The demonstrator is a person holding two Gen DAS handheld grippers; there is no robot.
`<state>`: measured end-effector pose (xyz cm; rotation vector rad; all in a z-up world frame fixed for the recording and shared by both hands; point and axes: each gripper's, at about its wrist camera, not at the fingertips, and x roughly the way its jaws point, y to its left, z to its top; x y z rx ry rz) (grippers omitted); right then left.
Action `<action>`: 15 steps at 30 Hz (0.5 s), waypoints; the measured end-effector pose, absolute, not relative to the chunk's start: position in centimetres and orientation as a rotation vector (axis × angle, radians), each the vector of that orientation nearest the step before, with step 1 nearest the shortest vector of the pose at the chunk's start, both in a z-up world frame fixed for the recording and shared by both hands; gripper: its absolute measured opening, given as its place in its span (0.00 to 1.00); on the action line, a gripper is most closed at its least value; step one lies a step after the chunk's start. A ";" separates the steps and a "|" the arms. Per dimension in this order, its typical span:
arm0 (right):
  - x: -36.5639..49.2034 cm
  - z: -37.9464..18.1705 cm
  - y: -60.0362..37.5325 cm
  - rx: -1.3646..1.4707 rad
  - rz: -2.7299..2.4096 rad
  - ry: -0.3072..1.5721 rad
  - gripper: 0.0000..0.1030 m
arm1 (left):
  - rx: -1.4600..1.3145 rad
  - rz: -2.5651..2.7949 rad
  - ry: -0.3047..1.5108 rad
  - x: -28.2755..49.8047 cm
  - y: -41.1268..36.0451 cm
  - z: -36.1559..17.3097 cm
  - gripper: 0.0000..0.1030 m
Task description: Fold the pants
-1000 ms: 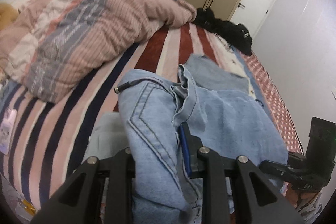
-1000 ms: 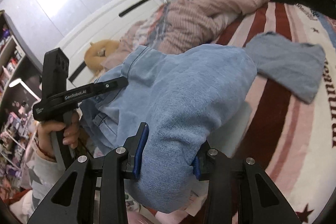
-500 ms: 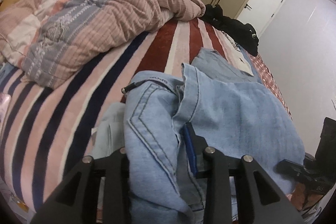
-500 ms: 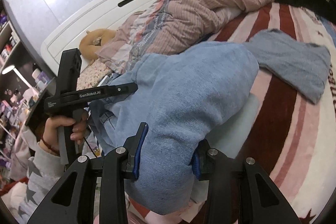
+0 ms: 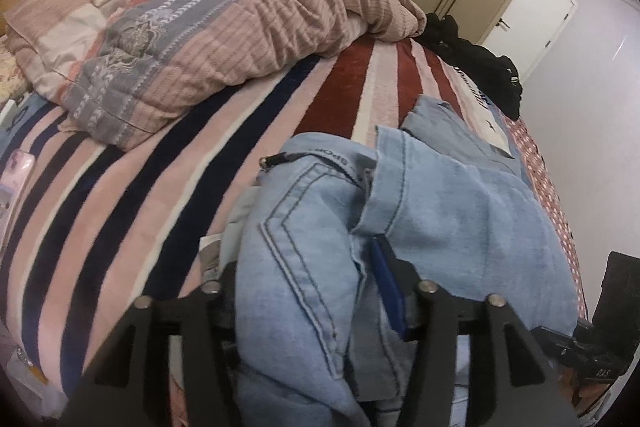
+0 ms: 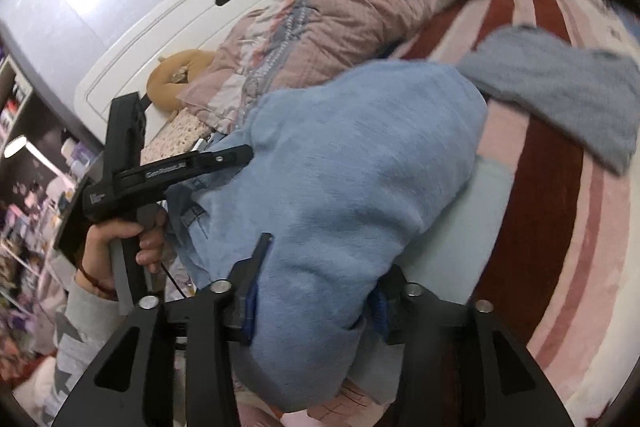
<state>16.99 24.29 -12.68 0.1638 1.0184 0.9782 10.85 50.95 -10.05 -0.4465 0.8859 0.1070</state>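
Both grippers clamp bunched denim as light-blue jeans [image 5: 460,211] hang over the striped bedspread [image 5: 132,203]: the left gripper [image 5: 308,291] pinches the waistband end, the right gripper [image 6: 316,291] a thick fold. Uneven carrying could likely skew the fold, or thick cloth slip free.

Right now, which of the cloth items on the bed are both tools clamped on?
The jeans, the light blue denim bunched at the near edge. The left tool and right tool both pinch them. The quilt and black clothes lie farther back, untouched.
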 end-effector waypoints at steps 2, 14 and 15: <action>17.0 -12.8 24.0 0.175 0.986 1.017 0.44 | -0.419 0.138 0.884 10.7 50.7 -9.4 0.56; 14.2 -6.6 21.8 0.027 0.935 0.758 0.46 | -0.359 0.046 0.703 8.8 48.1 -1.8 0.59; 14.0 -6.0 21.9 0.012 0.944 0.727 0.46 | -0.346 0.024 0.704 8.9 47.5 -1.5 0.59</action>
